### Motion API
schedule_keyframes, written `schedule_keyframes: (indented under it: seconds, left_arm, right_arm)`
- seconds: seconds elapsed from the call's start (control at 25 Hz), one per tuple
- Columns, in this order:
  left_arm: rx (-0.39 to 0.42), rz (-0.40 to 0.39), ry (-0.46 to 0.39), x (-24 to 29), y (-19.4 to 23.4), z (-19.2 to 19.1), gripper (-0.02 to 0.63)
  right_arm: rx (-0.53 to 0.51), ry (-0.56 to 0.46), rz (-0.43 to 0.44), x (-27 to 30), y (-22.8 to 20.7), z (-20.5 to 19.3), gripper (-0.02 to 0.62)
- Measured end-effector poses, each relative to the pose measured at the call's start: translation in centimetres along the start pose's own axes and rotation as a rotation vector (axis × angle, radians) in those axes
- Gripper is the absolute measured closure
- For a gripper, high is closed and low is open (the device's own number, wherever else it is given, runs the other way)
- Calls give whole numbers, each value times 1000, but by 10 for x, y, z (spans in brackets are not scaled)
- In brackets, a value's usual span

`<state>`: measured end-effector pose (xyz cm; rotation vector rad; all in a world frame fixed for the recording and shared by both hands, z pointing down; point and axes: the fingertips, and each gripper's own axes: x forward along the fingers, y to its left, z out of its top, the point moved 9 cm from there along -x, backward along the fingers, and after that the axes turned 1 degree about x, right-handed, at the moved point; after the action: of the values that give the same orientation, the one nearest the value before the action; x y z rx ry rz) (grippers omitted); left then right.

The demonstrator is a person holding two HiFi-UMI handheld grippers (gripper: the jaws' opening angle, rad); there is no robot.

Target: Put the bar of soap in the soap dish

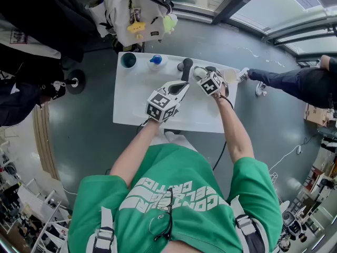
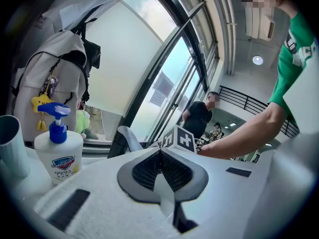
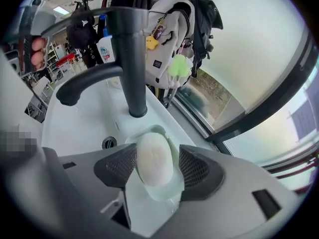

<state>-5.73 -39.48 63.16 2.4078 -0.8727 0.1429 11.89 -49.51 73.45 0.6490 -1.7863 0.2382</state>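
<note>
The white oval bar of soap (image 3: 154, 158) lies in the pale green soap dish (image 3: 149, 130) on the sink's back ledge, just right of the dark faucet (image 3: 129, 59). My right gripper (image 3: 157, 166) straddles the soap with its jaws open; a thin gap shows on the soap's right side. In the head view the right gripper (image 1: 202, 74) points at the far right of the white sink (image 1: 131, 104). My left gripper (image 2: 160, 156) is shut with nothing in it and hovers over the middle of the basin, where the head view also shows the left gripper (image 1: 180, 87).
A white pump dispenser (image 2: 59, 156) with a blue top and a teal cup (image 2: 11, 143) stand at the sink's far left. The drain (image 3: 109, 143) is below the faucet. A backpack (image 2: 50, 78) hangs behind, by the window. A person (image 2: 199, 116) stands farther off.
</note>
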Motion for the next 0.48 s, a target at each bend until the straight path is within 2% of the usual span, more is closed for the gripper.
schedule_keyframes:
  seconds: [0.16,0.48]
  left_arm:
    - [9,4,-2,-1,-1,2,601]
    - [50,2,-6,-2,-12,11,601]
  right_arm:
    - [52,-72,-22,-21,0,0,339]
    - [228,-287,-72,-83,7,-11,359]
